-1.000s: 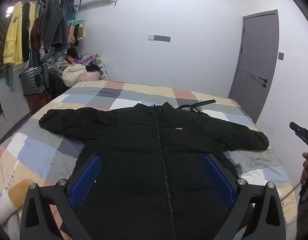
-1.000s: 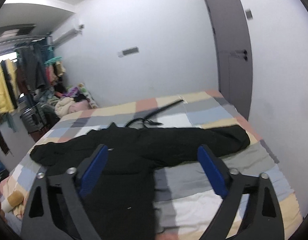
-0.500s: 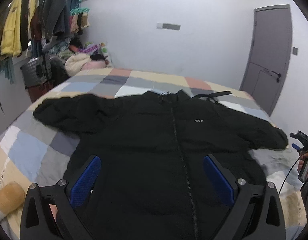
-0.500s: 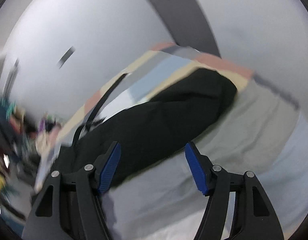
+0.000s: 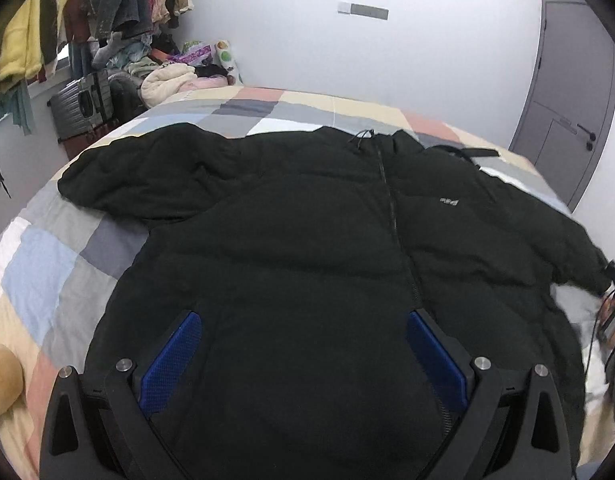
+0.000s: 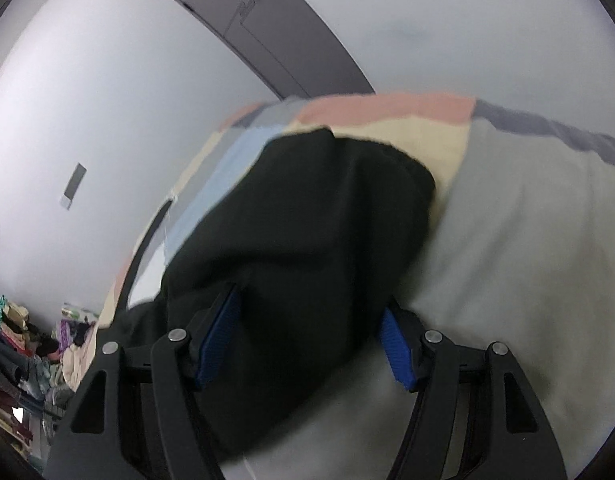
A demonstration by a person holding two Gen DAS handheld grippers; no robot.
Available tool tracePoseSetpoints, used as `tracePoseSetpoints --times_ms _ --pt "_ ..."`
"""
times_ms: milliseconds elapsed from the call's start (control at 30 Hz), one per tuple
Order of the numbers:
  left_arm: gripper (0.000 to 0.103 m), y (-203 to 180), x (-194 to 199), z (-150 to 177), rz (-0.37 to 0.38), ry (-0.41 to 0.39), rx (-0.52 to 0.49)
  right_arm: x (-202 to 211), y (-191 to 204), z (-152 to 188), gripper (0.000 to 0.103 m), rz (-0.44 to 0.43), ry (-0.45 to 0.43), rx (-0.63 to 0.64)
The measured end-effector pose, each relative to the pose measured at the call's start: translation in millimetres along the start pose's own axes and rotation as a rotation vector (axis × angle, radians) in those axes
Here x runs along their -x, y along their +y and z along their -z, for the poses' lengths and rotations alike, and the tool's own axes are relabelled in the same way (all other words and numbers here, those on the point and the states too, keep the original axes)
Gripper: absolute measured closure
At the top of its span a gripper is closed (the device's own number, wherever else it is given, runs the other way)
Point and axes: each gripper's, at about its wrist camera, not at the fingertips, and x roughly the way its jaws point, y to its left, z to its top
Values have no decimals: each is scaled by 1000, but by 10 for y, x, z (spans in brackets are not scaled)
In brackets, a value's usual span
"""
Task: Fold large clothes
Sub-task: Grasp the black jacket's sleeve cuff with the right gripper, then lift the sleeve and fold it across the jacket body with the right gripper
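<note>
On my left I see the clothes rack (image 5: 87,20) and a suitcase (image 5: 81,102) by the wall, well clear of the work. The black puffer jacket (image 5: 307,260) lies spread face up on the patchwork bed (image 5: 39,272), zipped, both sleeves out to the sides. My left tool (image 5: 303,356) hangs over the lower body of the jacket with its jaws wide apart and nothing in them; if I close it here I judge it would bunch the thick padding, not catch an edge, and drag the whole body askew. Moving right, my right tool (image 6: 307,344) sits at the right sleeve (image 6: 315,216), jaws partly open and straddling the cuff end, the blue pads (image 6: 393,350) either side of the fabric and not clearly pinching it. The risk I see is a shallow bite: slippery, puffy cloth could slide out mid-fold, or I could catch the bedcover (image 6: 527,240) beneath along with the sleeve.
</note>
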Motion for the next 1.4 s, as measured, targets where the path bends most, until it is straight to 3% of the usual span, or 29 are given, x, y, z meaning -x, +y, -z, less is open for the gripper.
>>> tracePoseSetpoints --times_ms 33,67,167,267,533,800,967,1167,1400 --pt "0 -2 -38 12 -1 7 0 -13 -1 -19 44 -15 -11 -6" --pt "0 -6 -81 27 -2 18 1 -26 16 -38 63 -16 -13 7" --pt "0 -17 -158 69 -11 38 -15 8 62 -70 88 -6 -32 54" --pt "0 6 -129 80 -9 32 -8 125 92 -126 98 1 -55 76" --pt "0 142 191 81 8 -29 12 742 399 -449 100 10 -123 129" --pt "0 387 563 94 21 -83 53 1456 1371 -632 100 -29 -182 250" --pt "0 415 781 139 46 -122 40 1973 2142 -481 100 -74 -222 385" --pt "0 451 978 214 84 -160 38 2565 3039 -172 100 -197 -249 487" --pt "0 352 996 248 68 -176 -17 2904 4042 305 100 -318 -245 624"
